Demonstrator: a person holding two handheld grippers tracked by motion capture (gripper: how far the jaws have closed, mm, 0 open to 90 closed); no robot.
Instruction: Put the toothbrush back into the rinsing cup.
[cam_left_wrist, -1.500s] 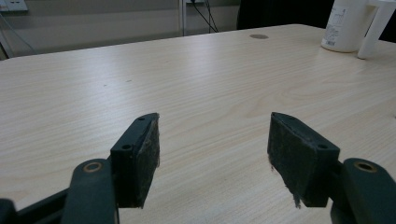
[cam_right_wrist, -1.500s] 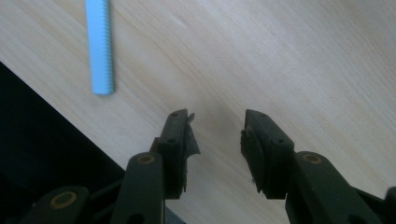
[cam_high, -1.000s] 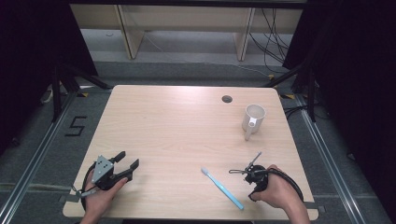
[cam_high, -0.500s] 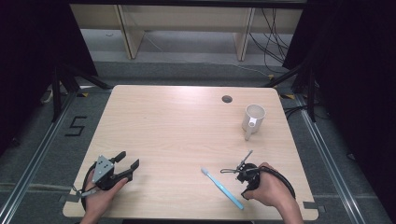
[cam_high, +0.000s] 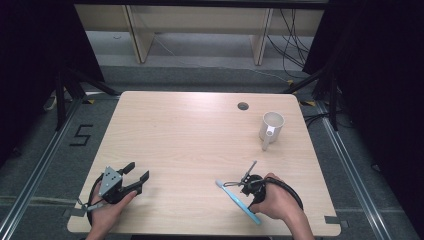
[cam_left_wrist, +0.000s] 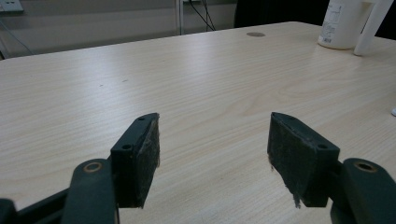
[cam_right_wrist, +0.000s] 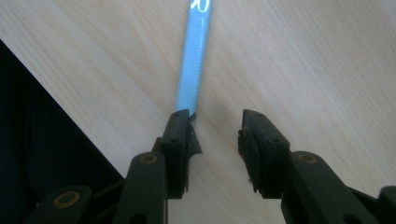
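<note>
1. The toothbrush (cam_high: 238, 201) lies on the table (cam_high: 190, 140) near its near edge, toward the near right corner, slanting with its head toward the table's middle
2. The right hand-held gripper (cam_high: 239, 178) sits just right of the toothbrush, at its handle end
3. The mug (cam_high: 271, 127) stands near the right edge, well behind the toothbrush
4. The left hand-held gripper (cam_high: 137, 171) rests near the near left corner, well apart from both
</note>
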